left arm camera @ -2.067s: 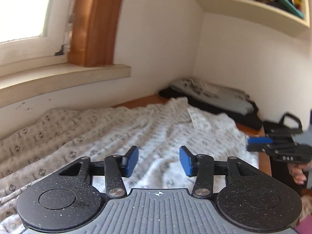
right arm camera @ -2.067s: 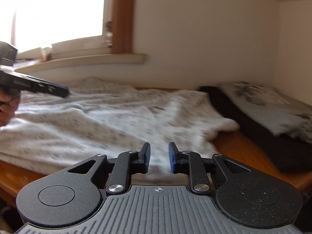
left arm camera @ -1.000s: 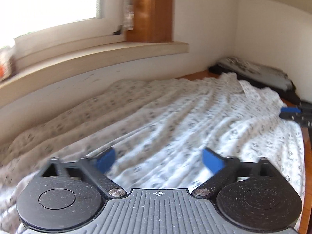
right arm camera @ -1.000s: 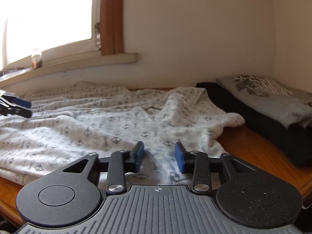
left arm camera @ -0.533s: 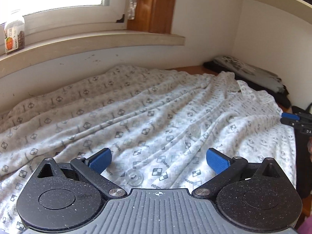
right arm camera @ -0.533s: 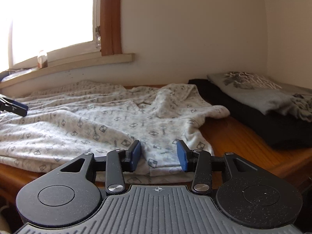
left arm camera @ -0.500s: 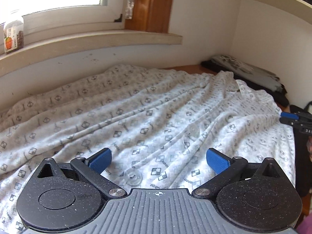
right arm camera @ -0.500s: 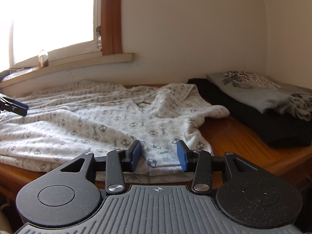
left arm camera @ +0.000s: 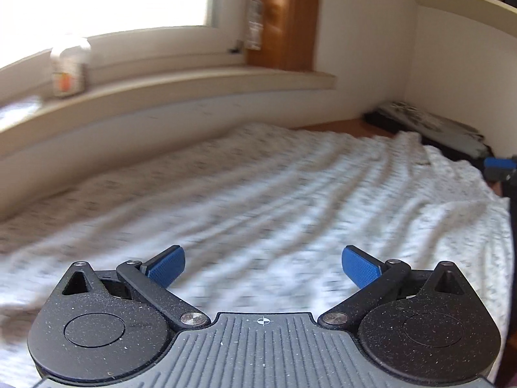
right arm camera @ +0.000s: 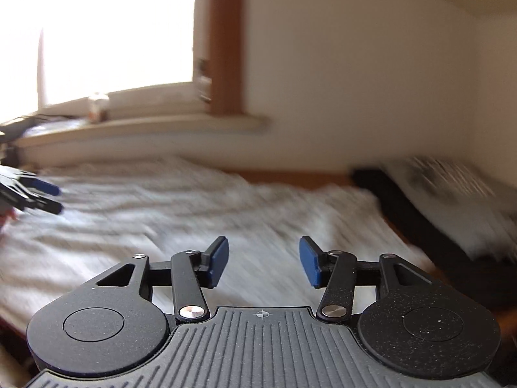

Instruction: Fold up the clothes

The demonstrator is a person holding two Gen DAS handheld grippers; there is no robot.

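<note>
Left wrist view
Left gripper: jaws wide apart, empty, above the shirt
Shirt: spread rumpled across the tabletop
Sill: bottle at far left

Right wrist view
Right gripper: jaws apart, empty, over the shirt's near edge
Folded clothes: right, blurred

Left tongs: spread wide, the blue pads far apart with nothing between them; in the right wrist view they show at the left edge, blue tips pointing right.
Right tongs: parted to a middling gap, narrower than the left pair, blue pads facing each other, nothing held; in the left wrist view only a blue tip shows at the right edge.
Pose: both pairs held low and roughly level, aimed forward.
</note>
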